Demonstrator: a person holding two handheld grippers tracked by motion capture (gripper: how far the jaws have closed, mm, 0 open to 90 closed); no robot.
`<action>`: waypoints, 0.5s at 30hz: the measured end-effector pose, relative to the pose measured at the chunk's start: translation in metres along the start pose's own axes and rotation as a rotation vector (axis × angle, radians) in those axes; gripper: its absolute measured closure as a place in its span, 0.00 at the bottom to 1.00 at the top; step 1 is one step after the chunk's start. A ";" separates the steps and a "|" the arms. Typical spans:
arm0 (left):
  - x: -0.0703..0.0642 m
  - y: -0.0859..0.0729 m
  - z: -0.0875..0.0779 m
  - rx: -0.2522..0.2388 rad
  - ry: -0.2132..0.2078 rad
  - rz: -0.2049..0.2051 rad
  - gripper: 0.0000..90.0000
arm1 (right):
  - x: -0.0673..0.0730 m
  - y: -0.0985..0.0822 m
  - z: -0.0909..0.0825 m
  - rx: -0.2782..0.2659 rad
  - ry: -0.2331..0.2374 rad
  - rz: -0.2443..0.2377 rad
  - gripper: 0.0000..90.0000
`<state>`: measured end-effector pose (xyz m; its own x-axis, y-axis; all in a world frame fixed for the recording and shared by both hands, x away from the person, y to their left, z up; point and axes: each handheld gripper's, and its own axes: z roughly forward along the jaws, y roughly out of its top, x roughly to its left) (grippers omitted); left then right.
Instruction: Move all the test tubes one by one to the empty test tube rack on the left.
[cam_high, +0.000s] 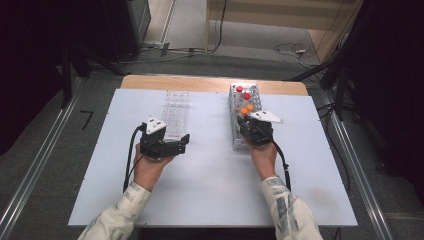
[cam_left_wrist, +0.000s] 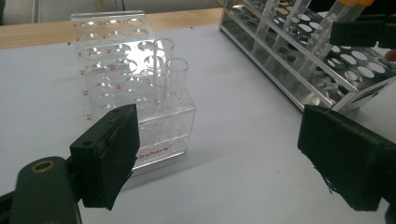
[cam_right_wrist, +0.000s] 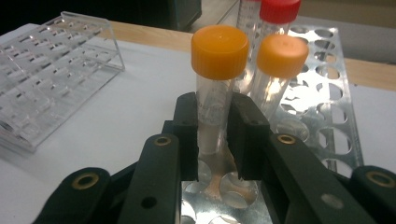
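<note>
grey floor (cam_high: 45, 165), cables (cam_high: 292, 49); perhaps wooden furniture (cam_high: 280, 12)

White tabletop (cam_high: 210, 170) on a wooden board whose far edge (cam_high: 200, 82) shows beyond it. A clear acrylic rack (cam_left_wrist: 135, 112) stands left of centre, bearing two open, uncapped glass tubes (cam_left_wrist: 176, 81) in its near corner (red lettering marks its rows). In the metal rack, a second orange-capped tube (cam_right_wrist: 280, 60) and red-capped tubes (cam_right_wrist: 279, 11) stand farther back. Grey floor (cam_high: 250, 45) with trailing cables (cam_high: 292, 49) lies beyond the table.
</note>
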<state>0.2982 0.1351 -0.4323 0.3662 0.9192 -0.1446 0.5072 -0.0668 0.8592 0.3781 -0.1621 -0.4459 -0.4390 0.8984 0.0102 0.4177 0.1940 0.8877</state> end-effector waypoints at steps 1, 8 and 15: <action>0.000 0.000 0.000 -0.003 -0.001 0.000 0.15 | 0.001 0.002 -0.002 -0.005 -0.002 -0.003 0.80; 0.000 0.001 -0.003 -0.003 0.000 0.009 0.15 | 0.002 0.017 -0.016 -0.039 -0.001 -0.017 0.80; 0.000 0.002 -0.004 -0.006 0.011 0.018 0.16 | 0.003 0.032 -0.031 -0.073 0.019 -0.018 0.80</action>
<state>0.2959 0.1371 -0.4283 0.3664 0.9222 -0.1236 0.4955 -0.0810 0.8648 0.3650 -0.1655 -0.4031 -0.4608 0.8875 0.0022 0.3512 0.1801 0.9188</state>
